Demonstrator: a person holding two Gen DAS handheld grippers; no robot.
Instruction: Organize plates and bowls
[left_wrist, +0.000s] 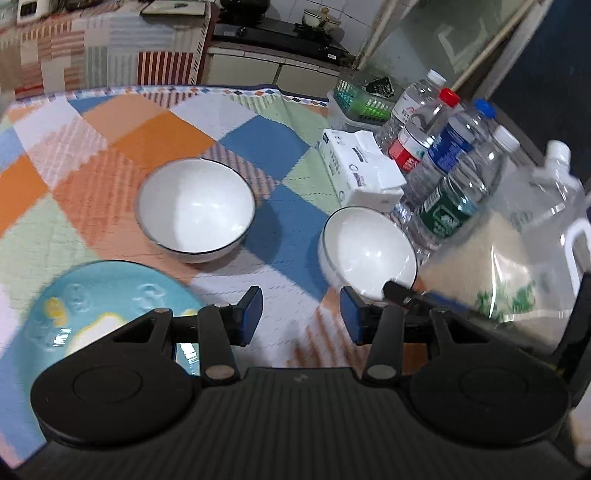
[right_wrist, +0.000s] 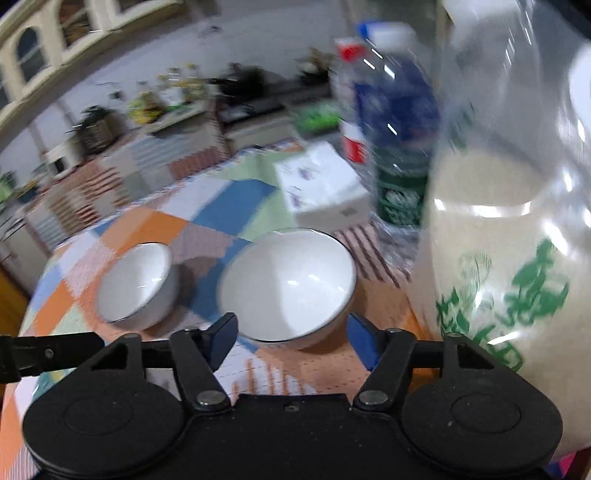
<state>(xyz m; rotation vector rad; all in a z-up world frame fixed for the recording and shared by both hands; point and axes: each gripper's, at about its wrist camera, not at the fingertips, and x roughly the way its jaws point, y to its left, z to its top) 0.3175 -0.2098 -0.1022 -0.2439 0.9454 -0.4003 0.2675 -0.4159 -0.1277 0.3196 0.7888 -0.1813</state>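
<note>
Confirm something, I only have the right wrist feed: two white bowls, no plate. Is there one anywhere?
Observer: Yes. A light blue plate lies on the cloth, left of both bowls, partly hidden behind the left tongs.
Operator: Left tongs holding anything?
Observer: No. They are open, with only cloth between the pads.
Operator: My bottles are smeared. How many?
Observer: Four water bottles stand behind the tissue box, with white, red, blue and white caps.
</note>
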